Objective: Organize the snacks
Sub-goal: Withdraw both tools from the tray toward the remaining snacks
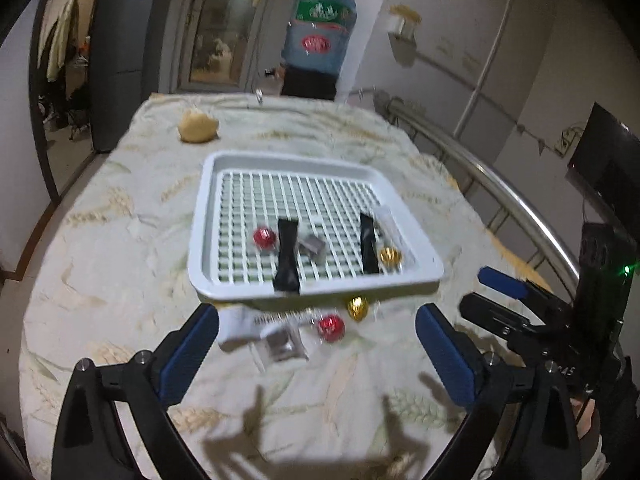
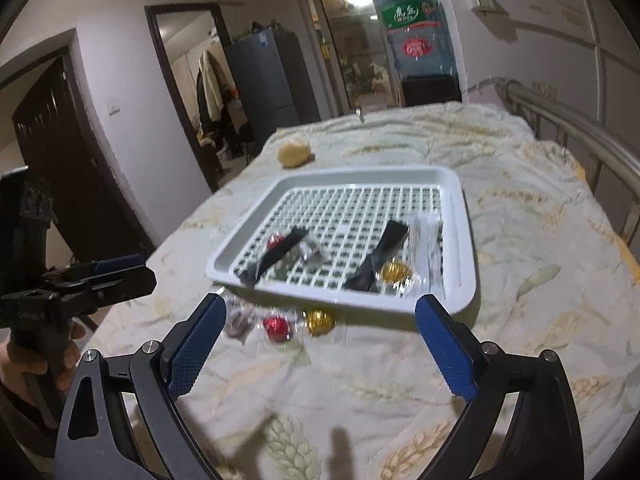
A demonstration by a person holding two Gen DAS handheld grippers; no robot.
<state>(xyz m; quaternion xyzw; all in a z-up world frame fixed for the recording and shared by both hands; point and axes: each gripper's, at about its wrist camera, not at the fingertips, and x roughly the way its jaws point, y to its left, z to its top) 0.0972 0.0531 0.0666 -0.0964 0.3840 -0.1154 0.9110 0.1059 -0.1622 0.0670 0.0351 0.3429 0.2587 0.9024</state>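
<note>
From my left camera I see the left hand-held gripper spread wide with nothing between its blue pads, hanging above the table, which is covered with a pale cloth printed with wheat ears. My right hand-held gripper is likewise released and empty; it also shows at the right edge of the left view, where its jaws stand apart. The white slotted tray sits in the middle of the table. Inside it, toward the near side, I count a red foil candy, a black sachet lying over the near rim, a small silver packet, a second black sachet, a gold foil candy and a clear wrapper by the right wall. On the cloth just in front of the tray lie the loose snacks: a white printed packet, a silver-grey packet, another red candy and another gold candy, the last nearly touching the tray's front edge. A round yellowish bun rests well apart, near the far end of the table. Beyond it stands a water dispenser bottle. In the right camera I can see a hand gripping the left tool's handle.
</note>
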